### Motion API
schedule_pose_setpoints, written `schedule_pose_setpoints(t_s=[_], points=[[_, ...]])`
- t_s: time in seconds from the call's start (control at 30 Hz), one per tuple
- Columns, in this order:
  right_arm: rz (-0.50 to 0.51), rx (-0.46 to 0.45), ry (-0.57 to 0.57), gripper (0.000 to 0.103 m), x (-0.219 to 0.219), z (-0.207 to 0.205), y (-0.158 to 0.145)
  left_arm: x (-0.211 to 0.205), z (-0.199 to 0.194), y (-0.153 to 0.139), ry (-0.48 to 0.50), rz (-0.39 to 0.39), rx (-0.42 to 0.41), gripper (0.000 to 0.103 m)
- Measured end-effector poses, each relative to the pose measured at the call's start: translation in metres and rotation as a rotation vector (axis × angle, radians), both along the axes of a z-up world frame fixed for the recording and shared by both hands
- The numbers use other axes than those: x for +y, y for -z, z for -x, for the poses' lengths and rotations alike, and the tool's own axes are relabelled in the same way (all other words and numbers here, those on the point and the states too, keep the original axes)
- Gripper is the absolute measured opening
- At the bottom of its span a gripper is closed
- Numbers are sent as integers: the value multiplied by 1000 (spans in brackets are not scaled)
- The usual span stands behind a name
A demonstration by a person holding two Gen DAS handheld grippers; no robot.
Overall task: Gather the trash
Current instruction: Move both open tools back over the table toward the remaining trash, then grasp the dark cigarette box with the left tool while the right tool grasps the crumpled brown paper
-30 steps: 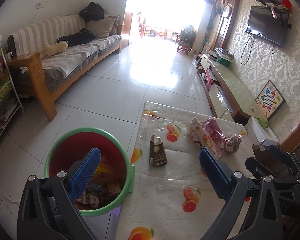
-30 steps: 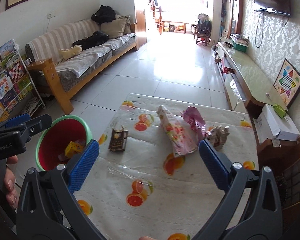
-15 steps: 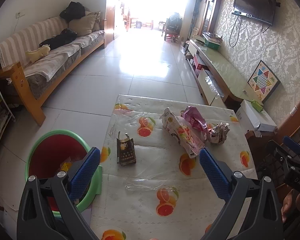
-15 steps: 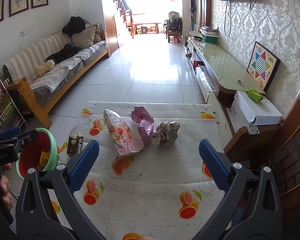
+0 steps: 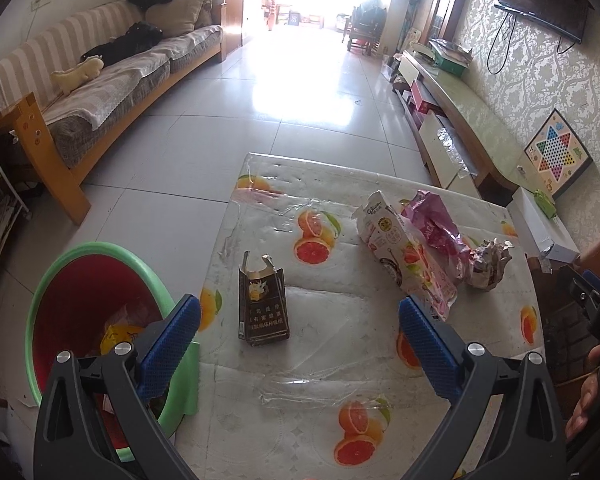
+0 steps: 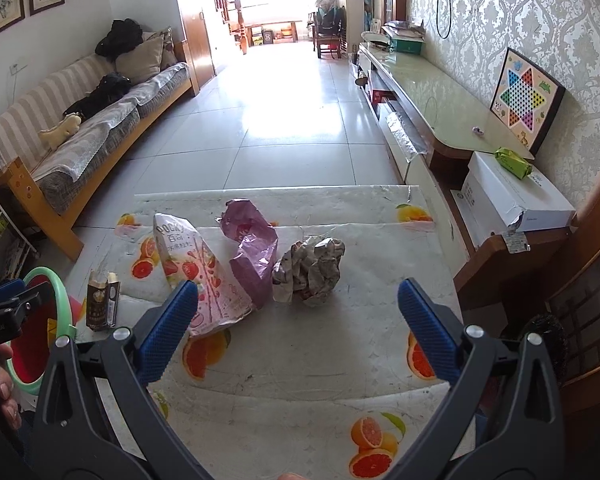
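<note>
Left tongs [image 5: 299, 330] spread wide, blue pads [image 5: 171, 340] holding nothing, held above the near part of the tabletop [image 5: 340, 420]. Right tongs [image 6: 298, 318] likewise spread and empty, over the same tabletop.

Landmark: the dark cigarette pack [image 5: 263, 304], torn open at the top, lying flat on the fruit-print plastic cover. It sits between the left tongs' pads as that camera sees it, a little beyond them and not touched.

Right of the pack: a pink-and-white Pocky snack bag [image 5: 406, 258], lying at a slant. Further right, touching the bag, a crumpled purple wrapper [image 5: 432, 228]. Further right again, just beside the wrapper, a ball of crumpled paper [image 5: 490, 262]. In the right wrist view the paper ball [image 6: 310, 268] lies nearly straight ahead of the right tongs, the Pocky bag's near end close to their left pad.

Left of the pack, off the tabletop's edge and lower: a red bin with a green rim [image 5: 100, 250], yellow and other scraps already inside.

Far left of the pack: a wooden-framed striped sofa [image 5: 100, 80] along the wall. Far right: a low TV cabinet [image 5: 460, 112] and a Chinese checkers board [image 5: 556, 152] leaning on the wallpaper.

A hand [image 5: 588, 396] grips the right tool at the left view's right edge.
</note>
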State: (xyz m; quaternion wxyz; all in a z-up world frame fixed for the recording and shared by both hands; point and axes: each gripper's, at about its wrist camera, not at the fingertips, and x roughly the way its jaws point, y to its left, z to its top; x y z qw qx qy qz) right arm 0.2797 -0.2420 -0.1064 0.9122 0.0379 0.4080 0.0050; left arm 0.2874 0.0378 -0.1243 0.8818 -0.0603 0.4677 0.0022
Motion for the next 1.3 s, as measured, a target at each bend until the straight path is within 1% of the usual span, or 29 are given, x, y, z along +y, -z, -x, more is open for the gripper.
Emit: schedule_pose_setpoints(t_s=[0.3,0.47,0.57,0.7,0.77,0.8,0.83,0.9,0.97,1.0,1.03,1.07,1.1,1.13,1.23,1.3], points=[[-2,73,33,98,-7,-60,50,8,-45,63,-32,-9,105,95],[-1,107,38,98,-7,-80,75,11,-59,94,-44,-23,161,95],[-13,124,49,98,-10,-88,87,9,-62,106,-46,-47,179,95],[-9,153,53,98,-11,-98,101,9,-64,116,-63,-55,191,95],[-16,168,48,91,-10,-101,106,7,-65,118,-61,-58,193,94],[-13,177,47,80,-10,-102,108,6,-65,119,-59,-64,193,93],[-17,183,46,72,-9,-102,110,5,-65,119,-60,-69,190,88],[-29,195,35,66,-8,-102,112,5,-64,119,-64,-87,188,83],[-27,202,22,66,-4,-101,114,0,-63,118,-51,-96,184,78],[-26,203,19,65,-3,-101,115,-2,-62,116,-42,-97,181,73],[-26,199,14,62,-2,-101,115,-4,-62,115,-32,-97,177,70],[-26,195,12,59,-2,-100,114,-7,-61,114,-22,-101,173,62],[-28,189,12,53,-2,-99,112,-9,-61,112,-8,-102,170,50],[-28,183,9,49,-2,-99,110,-11,-62,111,-1,-102,171,46],[-41,187,0,46,-3,-97,106,-11,-61,108,10,-81,180,44],[-56,182,0,46,-7,-95,102,-9,-60,107,10,-65,180,43]])
